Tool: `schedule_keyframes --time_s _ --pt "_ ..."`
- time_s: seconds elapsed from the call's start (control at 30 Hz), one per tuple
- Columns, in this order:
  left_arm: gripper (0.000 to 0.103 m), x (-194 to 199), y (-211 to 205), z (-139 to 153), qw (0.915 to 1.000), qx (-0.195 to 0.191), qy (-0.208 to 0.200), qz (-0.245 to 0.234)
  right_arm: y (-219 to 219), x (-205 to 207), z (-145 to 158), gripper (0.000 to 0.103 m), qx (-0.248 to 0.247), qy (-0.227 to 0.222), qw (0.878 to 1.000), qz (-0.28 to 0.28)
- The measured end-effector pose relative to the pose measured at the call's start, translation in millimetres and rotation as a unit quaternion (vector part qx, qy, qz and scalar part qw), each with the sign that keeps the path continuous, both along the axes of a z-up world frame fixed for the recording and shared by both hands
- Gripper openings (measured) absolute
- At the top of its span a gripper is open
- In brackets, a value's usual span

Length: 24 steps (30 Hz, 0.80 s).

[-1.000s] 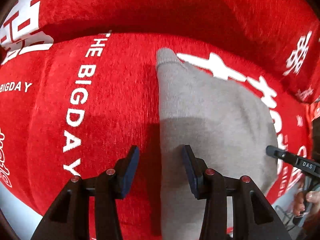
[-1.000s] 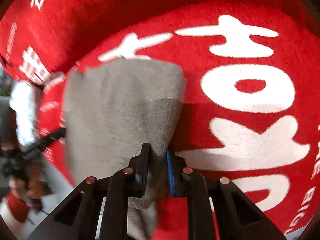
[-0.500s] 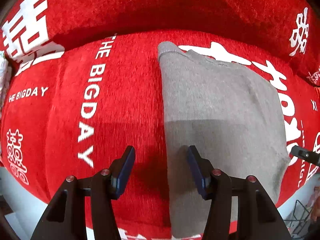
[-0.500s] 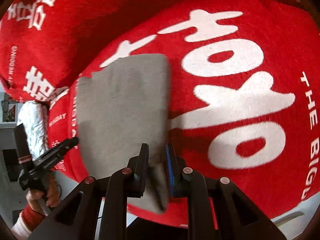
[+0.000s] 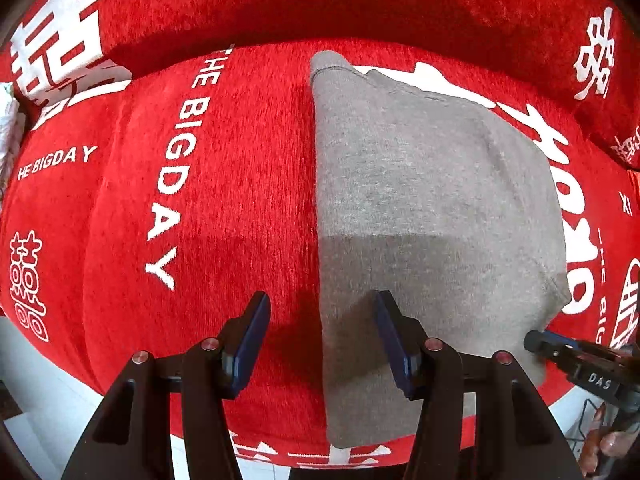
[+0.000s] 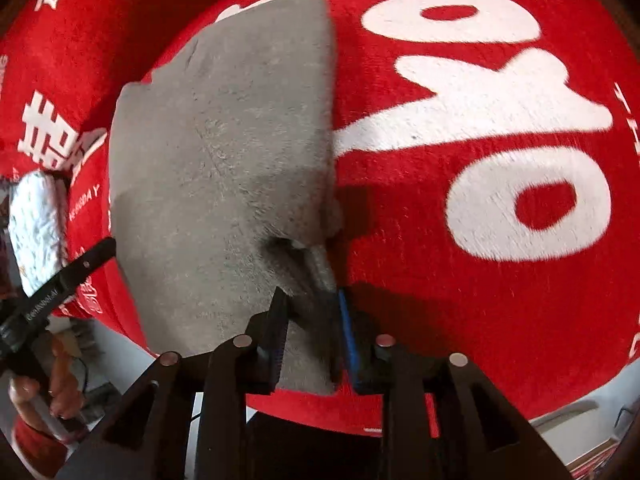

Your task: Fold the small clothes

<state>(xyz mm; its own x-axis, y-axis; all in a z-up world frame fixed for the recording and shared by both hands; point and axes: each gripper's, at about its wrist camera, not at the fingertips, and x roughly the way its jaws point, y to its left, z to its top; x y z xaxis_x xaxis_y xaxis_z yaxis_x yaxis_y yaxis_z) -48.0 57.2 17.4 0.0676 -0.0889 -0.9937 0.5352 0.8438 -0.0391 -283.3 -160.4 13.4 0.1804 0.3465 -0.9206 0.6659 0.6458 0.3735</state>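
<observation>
A folded grey garment (image 5: 432, 208) lies flat on a red plush cover with white lettering (image 5: 168, 184). My left gripper (image 5: 320, 320) is open; its jaws straddle the garment's left edge just above the cloth, holding nothing. In the right wrist view the same grey garment (image 6: 224, 152) shows, and my right gripper (image 6: 312, 312) is shut on its near right corner, which is bunched up between the jaws. The right gripper also shows at the lower right of the left wrist view (image 5: 536, 340).
The red cover's raised back cushion (image 5: 320, 4) runs across the far side. The cushion's front edge drops to a white floor (image 5: 40, 392). A silvery wrapped bundle (image 6: 36, 224) sits at the left. The person's hand (image 6: 52, 376) holds the left gripper's handle.
The right gripper, still pinching the garment's corner, has lifted and bunched it, with the jaws a little wider apart. The left gripper has stayed open over the left edge, pulled back slightly.
</observation>
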Motion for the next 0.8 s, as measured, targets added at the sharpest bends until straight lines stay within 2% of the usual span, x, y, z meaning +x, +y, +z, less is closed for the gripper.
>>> schedule_keyframes --time_s 0.23,0.8 --pt "0.056 -5.8 -0.3 5.4 0.9999 0.009 0.005 -0.002 0.5 -2.9 19.1 0.026 -0.005 0.004 1.000 0.008" --pt "0.056 -25.7 -1.8 16.4 0.9988 0.028 0.035 -0.019 2.0 -3.5 37.0 0.029 -0.001 0.016 1.000 0.003"
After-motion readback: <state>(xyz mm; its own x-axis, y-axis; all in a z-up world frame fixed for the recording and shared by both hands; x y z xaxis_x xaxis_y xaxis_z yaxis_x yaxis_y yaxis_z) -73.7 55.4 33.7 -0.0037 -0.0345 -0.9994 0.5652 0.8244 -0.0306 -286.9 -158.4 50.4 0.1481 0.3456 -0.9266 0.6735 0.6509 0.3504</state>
